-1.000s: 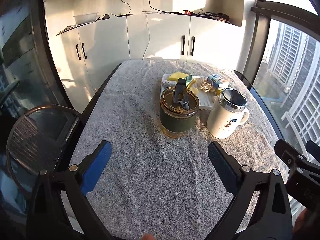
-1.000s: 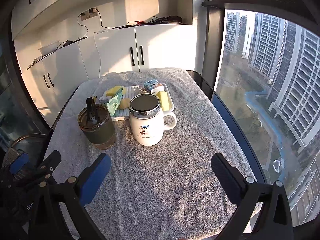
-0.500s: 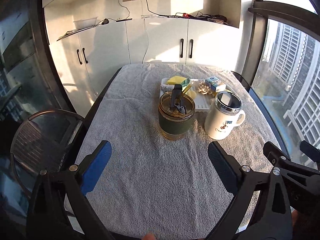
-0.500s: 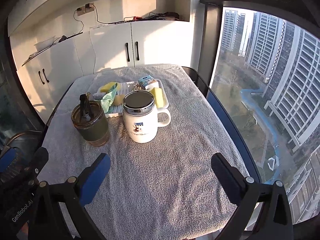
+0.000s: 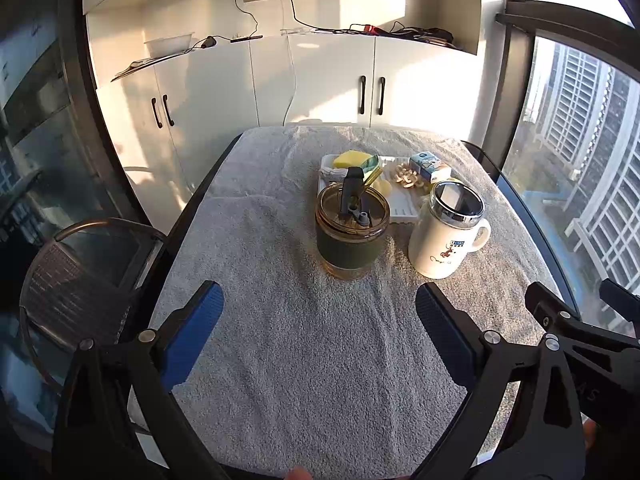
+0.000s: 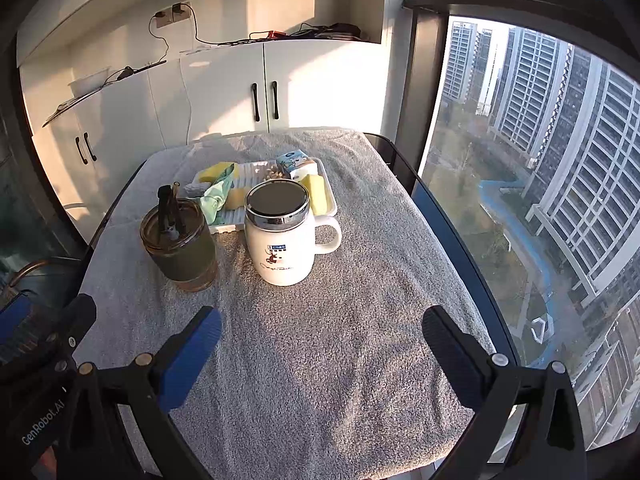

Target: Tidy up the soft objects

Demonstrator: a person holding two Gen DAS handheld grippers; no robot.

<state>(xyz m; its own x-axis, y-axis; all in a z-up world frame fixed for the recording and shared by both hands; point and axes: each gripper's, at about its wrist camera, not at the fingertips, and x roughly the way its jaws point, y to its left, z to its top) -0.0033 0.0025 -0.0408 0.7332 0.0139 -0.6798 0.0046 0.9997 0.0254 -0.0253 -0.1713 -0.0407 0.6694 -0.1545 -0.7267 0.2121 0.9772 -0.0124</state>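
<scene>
A white tray [image 6: 326, 210] sits at the far middle of the grey towel-covered table [image 6: 340, 340]. It holds yellow sponges [image 6: 214, 171] [image 5: 351, 158], a pale green cloth [image 6: 216, 196], a yellow block [image 6: 316, 188], a small blue-and-white carton [image 6: 294, 161] [image 5: 428, 165] and a beige flower-like piece [image 5: 408, 176]. My left gripper [image 5: 318, 316] is open and empty over the near part of the table. My right gripper [image 6: 320, 332] is open and empty, also near the front edge.
A glass tumbler with a green sleeve and lid [image 5: 352, 232] [image 6: 178, 244] and a white lidded mug [image 5: 446, 232] [image 6: 282, 236] stand in front of the tray. White cabinets [image 5: 320, 80] are behind the table. A wicker chair [image 5: 76, 280] is at left, a window at right.
Both grippers have drawn back and risen a little from the table, so the cups and tray look smaller and farther. Both stay open; nothing on the table has moved.
</scene>
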